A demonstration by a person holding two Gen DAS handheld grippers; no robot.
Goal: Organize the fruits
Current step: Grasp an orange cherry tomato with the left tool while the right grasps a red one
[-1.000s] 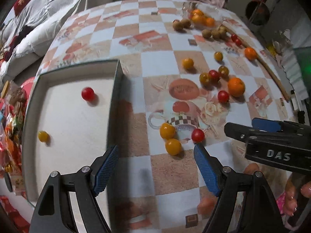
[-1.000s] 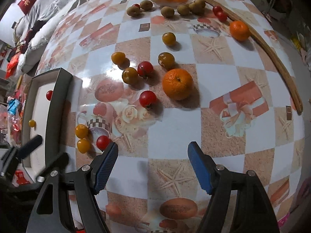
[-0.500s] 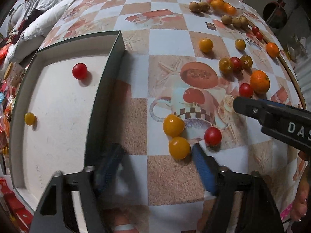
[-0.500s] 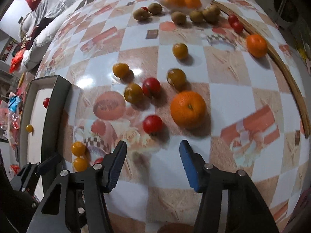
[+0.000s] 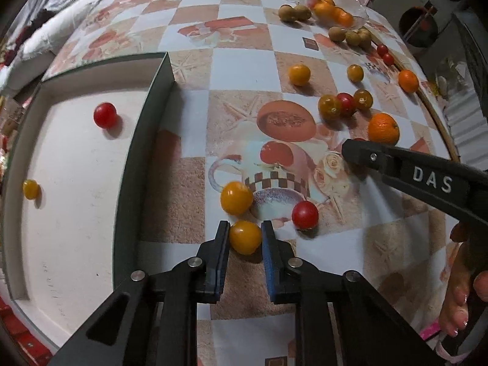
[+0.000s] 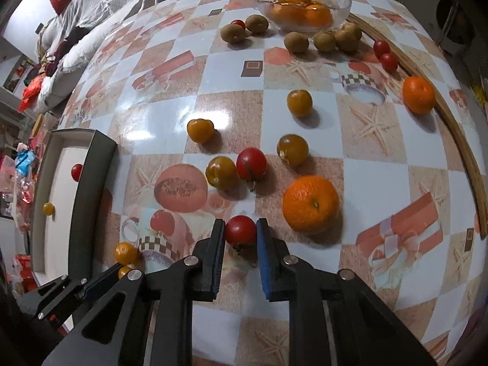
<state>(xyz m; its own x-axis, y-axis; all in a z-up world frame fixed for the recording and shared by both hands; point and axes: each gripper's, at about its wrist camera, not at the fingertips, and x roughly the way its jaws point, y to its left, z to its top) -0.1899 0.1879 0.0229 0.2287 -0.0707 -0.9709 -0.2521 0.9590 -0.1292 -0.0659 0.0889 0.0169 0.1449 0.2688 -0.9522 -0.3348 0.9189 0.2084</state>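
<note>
My left gripper is shut on a yellow cherry tomato on the table beside the white tray. Another yellow tomato and a red tomato lie just beyond it. The tray holds a red tomato and a small yellow one. My right gripper is shut on a red cherry tomato on the table, next to a big orange. The right gripper's arm shows in the left wrist view.
Several yellow and red tomatoes lie mid-table. A glass bowl of oranges stands at the far edge with kiwis around it. A second orange sits by the wooden rim at the right.
Both grippers moved forward and down and closed, the left on the yellow tomato, the right on the red tomato.
</note>
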